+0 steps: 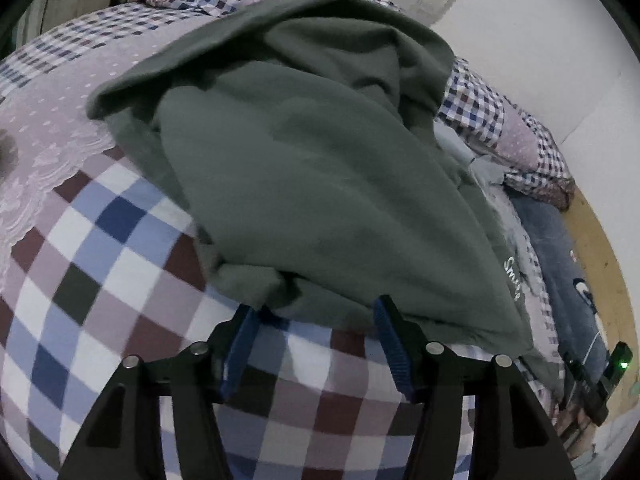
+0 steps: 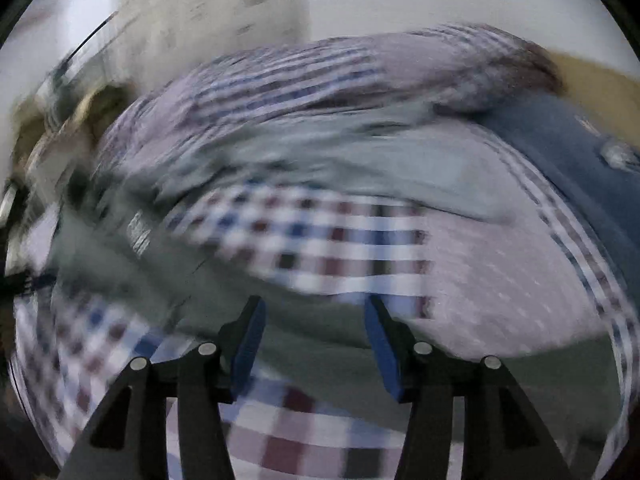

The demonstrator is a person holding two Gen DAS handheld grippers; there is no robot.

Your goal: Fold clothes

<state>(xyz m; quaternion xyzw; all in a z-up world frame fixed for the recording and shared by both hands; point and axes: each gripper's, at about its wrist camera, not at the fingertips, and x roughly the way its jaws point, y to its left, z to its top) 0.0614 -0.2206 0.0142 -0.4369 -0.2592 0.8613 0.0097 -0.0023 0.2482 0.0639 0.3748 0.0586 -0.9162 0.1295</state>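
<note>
A: Where's the dark green fleece sweatshirt (image 1: 320, 168)?

B: Heaped on the bed's checked patchwork quilt (image 1: 100, 264), doubled over itself but rumpled, so it's roughly gathered, not neatly folded. Squaring it remains.

A: The tools?

B: The left tool (image 1: 316, 320) gapes, fingers parted at the sweatshirt's near edge, holding nothing. The right tool (image 2: 316, 320) is likewise spread (its view is badly smeared). A blue denim garment (image 1: 560, 248) lies beyond the sweatshirt. No containers visible.

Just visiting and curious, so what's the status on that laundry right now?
Both jaws open, left gripper at the hem of the green garment, nothing gripped. Garment bunched on the checked bedspread. Right gripper view blurred. Jeans alongside.
</note>
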